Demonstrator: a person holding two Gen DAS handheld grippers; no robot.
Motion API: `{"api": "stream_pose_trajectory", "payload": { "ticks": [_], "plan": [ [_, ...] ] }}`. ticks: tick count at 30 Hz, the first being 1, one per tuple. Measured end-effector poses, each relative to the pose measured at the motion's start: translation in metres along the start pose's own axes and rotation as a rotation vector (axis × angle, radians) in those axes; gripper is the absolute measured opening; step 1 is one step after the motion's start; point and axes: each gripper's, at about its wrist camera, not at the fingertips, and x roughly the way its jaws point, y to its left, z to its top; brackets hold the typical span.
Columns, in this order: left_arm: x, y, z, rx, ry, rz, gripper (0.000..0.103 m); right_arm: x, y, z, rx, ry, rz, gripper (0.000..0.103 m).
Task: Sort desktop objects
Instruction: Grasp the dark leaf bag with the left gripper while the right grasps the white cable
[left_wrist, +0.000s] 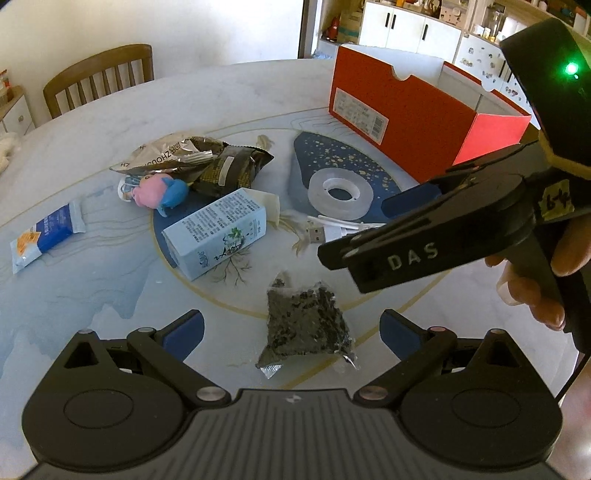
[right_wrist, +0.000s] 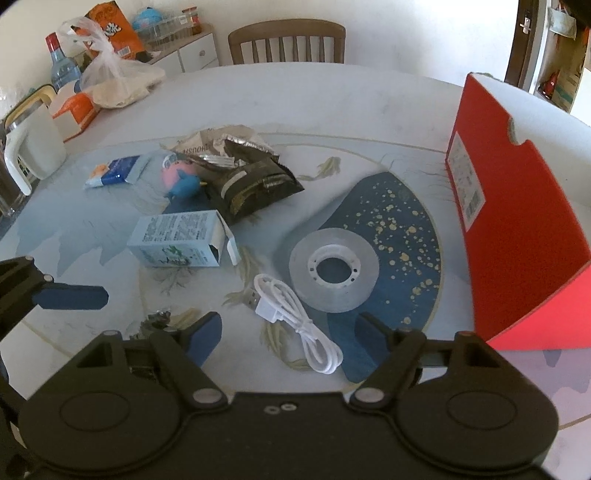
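My left gripper (left_wrist: 291, 332) is open low over the table, its blue pads either side of a clear bag of dark granules (left_wrist: 306, 325). My right gripper (right_wrist: 288, 332) is open too, with a coiled white USB cable (right_wrist: 295, 314) lying between its fingers; a hand holds it at the right of the left wrist view. A clear tape roll (right_wrist: 334, 269) lies just beyond the cable. Further left are a pale blue carton (left_wrist: 218, 236), a pink and blue toy (left_wrist: 159, 192), dark snack wrappers (left_wrist: 229, 170) and a blue-white sachet (left_wrist: 44, 236). An open red box (left_wrist: 406, 118) stands at the back right.
The round marble table (left_wrist: 92, 295) has a wooden chair (right_wrist: 288, 40) behind it. At its far left edge stand a white jug (right_wrist: 33, 147), an orange tissue box (right_wrist: 74, 110) and a plastic bag (right_wrist: 110, 81). White cabinets (left_wrist: 406, 26) line the room beyond the red box.
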Motion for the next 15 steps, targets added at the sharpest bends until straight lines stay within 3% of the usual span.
{"api": "stream_pose_trajectory", "payload": {
  "ticks": [4,7,15],
  "plan": [
    [0.003,0.0,0.0,0.003,0.004,0.007,0.098,0.004,0.006,0.0,-0.028,-0.006,-0.016,0.073],
    [0.005,0.001,0.0,-0.003,0.01,0.008,0.095,0.005,0.01,0.0,-0.057,-0.01,-0.02,0.065],
    [0.008,0.0,-0.004,0.007,0.026,0.033,0.075,0.004,0.016,0.0,-0.09,-0.009,-0.038,0.047]
  ]
}}
